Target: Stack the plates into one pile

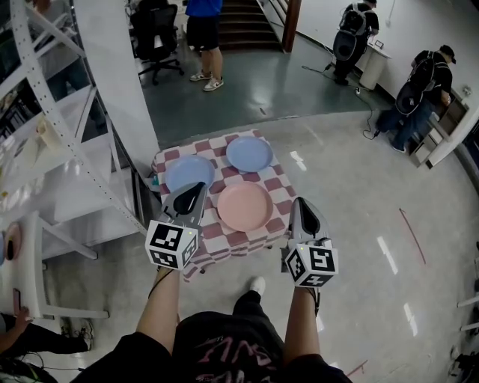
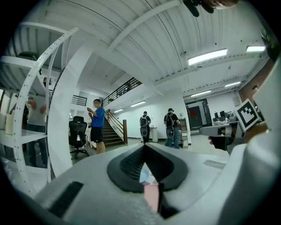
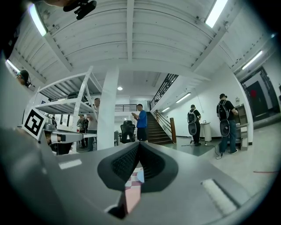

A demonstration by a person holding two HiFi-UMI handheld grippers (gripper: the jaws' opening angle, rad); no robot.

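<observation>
A small table with a pink-and-white checked cloth carries three separate plates. A pink plate lies at the front, one blue plate at the left and another blue plate at the back. My left gripper hovers over the front edge of the left blue plate, shut and empty. My right gripper hangs just off the table's right front corner, also shut and empty. In the left gripper view the closed jaws hide most of the table; only a sliver of the pink plate shows. The right gripper view shows the same sliver.
A white shelving rack and a white pillar stand close to the table's left. Several people stand farther back, near the stairs and the right wall. An office chair is behind the pillar.
</observation>
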